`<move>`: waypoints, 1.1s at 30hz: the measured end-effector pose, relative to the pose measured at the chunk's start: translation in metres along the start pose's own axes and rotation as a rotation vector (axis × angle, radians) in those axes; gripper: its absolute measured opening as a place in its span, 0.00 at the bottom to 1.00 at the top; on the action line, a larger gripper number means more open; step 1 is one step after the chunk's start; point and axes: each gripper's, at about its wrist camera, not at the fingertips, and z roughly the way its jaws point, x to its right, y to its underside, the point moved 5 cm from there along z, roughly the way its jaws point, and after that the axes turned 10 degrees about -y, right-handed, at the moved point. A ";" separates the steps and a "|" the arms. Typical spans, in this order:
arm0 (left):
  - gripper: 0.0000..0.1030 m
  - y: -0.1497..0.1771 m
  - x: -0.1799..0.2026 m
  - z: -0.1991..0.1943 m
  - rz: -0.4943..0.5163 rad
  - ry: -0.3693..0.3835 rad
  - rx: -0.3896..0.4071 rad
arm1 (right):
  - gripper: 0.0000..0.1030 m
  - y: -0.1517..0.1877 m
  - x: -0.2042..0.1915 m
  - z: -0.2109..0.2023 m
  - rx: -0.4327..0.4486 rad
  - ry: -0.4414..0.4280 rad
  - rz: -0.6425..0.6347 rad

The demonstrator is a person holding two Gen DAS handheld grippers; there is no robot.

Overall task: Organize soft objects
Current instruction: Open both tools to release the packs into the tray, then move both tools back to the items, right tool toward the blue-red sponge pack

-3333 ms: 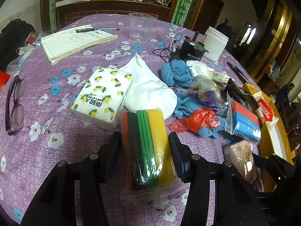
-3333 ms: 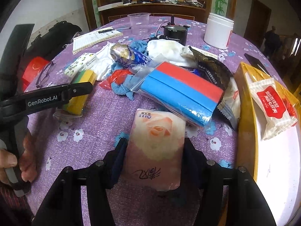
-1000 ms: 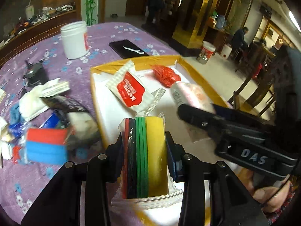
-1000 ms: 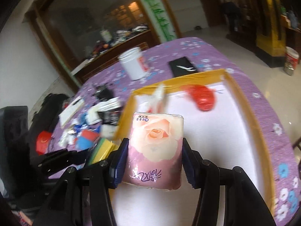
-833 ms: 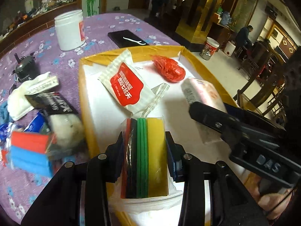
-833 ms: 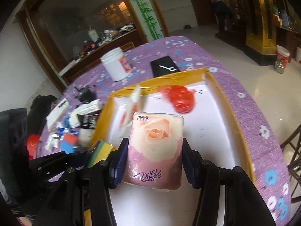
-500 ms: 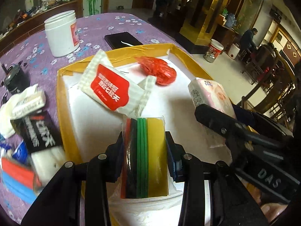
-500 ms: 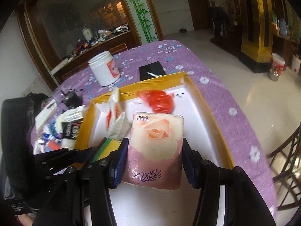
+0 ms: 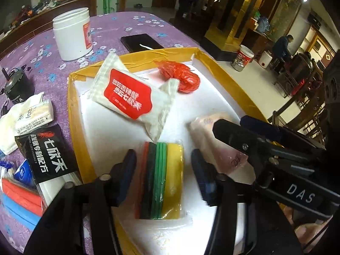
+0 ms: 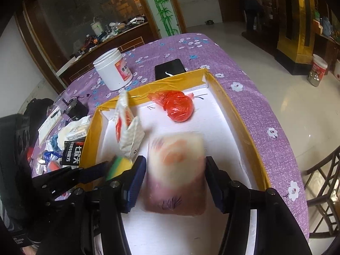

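sponge pack [image 9: 162, 178]: lies on the white floor of the tray, lower centre of the left wrist view – a bagged stack of red, black, green and yellow layers.
left gripper [image 9: 163, 177]: jaws have just been opening; they stand spread, a visible gap each side of the sponge pack, pads not pressing it.
tissue pack [image 10: 177, 175]: pink, rose-printed, blurred, lying on the tray floor at lower centre of the right wrist view, just right of the sponge pack.
right gripper [image 10: 175, 180]: jaws have just been opening too; the tissue pack sits between them, with a thin gap at each pad – let go, as far as i can judge.
tray [image 9: 71, 114]: yellow-rimmed, white inside, filling the middle of both views; it holds four things – the sponge pack, the tissue pack, a red-and-white snack packet [image 9: 129, 93] and a crumpled red bag [image 9: 180, 76] toward the upper part.
done: four soft things lie in the tray.
left: at the left edge of the left wrist view, outside the tray on the purple cloth, wait a black snack bag [image 9: 45, 150], a red-and-blue pack [image 9: 19, 201] and a white cloth bundle [image 9: 23, 114]; more may lie out of frame.
not for sorting, by my guess: white jar [image 9: 73, 33] and black phone [image 9: 141, 42] at the top.
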 end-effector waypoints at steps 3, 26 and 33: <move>0.57 0.001 0.001 -0.006 0.005 0.003 0.013 | 0.60 -0.001 0.000 -0.004 0.015 -0.002 0.006; 0.57 0.076 -0.123 -0.089 -0.154 -0.009 0.157 | 0.65 0.036 -0.120 -0.030 0.062 -0.234 -0.137; 0.57 0.105 -0.199 -0.098 -0.256 -0.134 0.184 | 0.65 0.050 -0.169 -0.004 -0.029 -0.302 -0.225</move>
